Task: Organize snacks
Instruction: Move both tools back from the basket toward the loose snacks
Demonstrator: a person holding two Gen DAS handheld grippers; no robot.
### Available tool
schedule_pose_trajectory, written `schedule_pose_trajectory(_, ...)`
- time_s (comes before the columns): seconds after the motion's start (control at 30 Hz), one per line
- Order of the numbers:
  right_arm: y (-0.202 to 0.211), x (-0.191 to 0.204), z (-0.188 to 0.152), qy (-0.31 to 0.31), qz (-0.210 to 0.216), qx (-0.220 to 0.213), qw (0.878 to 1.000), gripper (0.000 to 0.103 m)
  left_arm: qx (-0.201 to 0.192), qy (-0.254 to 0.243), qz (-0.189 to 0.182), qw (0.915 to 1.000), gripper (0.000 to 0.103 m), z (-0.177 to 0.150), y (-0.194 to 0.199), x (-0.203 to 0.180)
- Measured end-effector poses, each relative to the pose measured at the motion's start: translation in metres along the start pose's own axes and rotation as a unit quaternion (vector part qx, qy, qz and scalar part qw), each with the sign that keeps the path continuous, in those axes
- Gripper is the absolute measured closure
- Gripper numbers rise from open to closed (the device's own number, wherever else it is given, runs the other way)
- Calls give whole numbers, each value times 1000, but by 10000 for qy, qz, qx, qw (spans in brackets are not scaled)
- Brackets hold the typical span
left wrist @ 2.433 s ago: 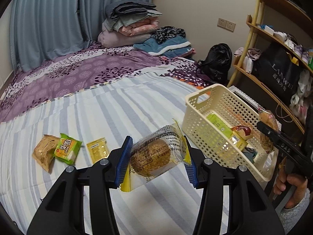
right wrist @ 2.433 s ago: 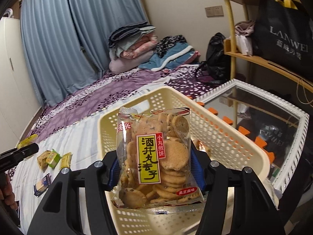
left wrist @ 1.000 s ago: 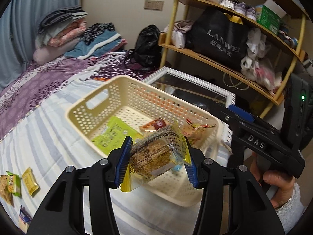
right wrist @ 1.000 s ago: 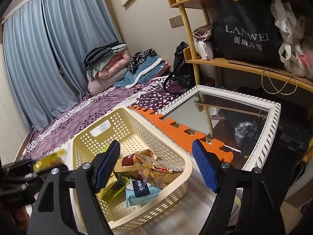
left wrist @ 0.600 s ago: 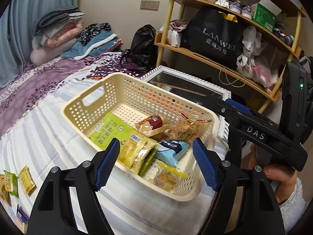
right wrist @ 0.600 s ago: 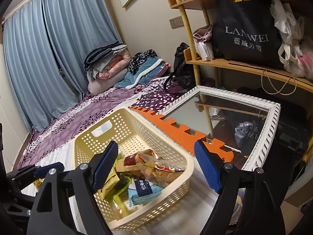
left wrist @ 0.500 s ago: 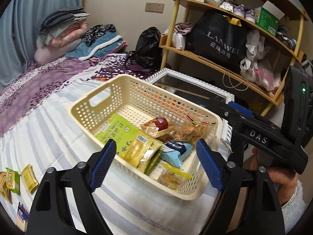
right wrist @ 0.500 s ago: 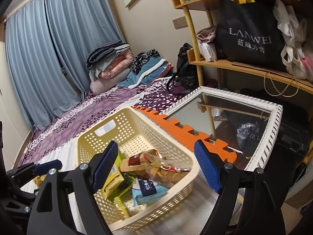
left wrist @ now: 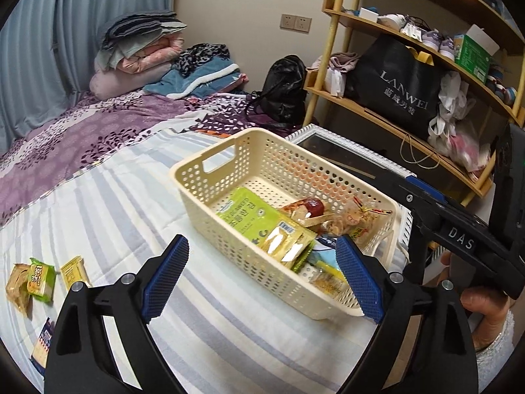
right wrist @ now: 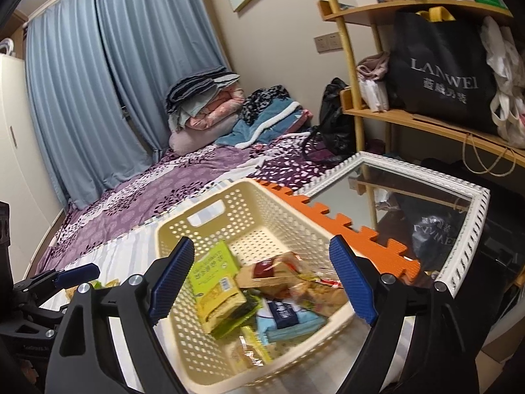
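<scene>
A cream perforated basket (left wrist: 229, 177) stands on the striped bedspread with several snack packets in it: a green one (left wrist: 244, 211), a shiny yellow one (left wrist: 285, 239) and a cracker bag (left wrist: 354, 220). My left gripper (left wrist: 262, 241) hovers before the basket's near side, its jaws opening with nothing between them. My right gripper (right wrist: 261, 241) hangs over the basket (right wrist: 170, 226) from the other side, its jaws also opening and empty. Loose packets (left wrist: 41, 279) (left wrist: 73, 271) lie on the bed at far left.
A white-framed mirror (right wrist: 472, 226) and an orange foam mat (right wrist: 331, 220) lie beside the bed right of the basket. Wooden shelves with a black bag (left wrist: 397, 92) stand behind. Folded bedding (left wrist: 141, 52) is piled at the bed's far end. A hand (left wrist: 485, 305) holds the right gripper.
The left gripper let the round cake packet drop into the basket, opened wide and drew back. The right gripper, which earlier released the cracker bag there, has spread wider.
</scene>
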State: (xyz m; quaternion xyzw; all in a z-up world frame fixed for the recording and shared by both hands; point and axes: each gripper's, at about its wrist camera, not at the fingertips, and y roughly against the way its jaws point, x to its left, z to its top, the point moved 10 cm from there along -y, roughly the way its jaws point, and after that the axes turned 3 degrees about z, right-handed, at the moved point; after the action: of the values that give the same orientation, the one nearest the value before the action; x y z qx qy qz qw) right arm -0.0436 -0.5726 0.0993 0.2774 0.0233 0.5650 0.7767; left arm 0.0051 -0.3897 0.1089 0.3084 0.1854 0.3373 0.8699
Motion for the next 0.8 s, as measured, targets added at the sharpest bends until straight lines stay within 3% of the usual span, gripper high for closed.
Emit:
schedule_pose_trajectory(0.33, -7, 54, -10, 341, 459, 174, 9982, 13, -46, 431, 357, 9984, 11, -13, 19, 53)
schedule_pose_trajectory(0.8, -16, 126, -33, 802, 985, 516, 9906, 12, -42, 880, 776, 9931, 11, -42, 46, 119)
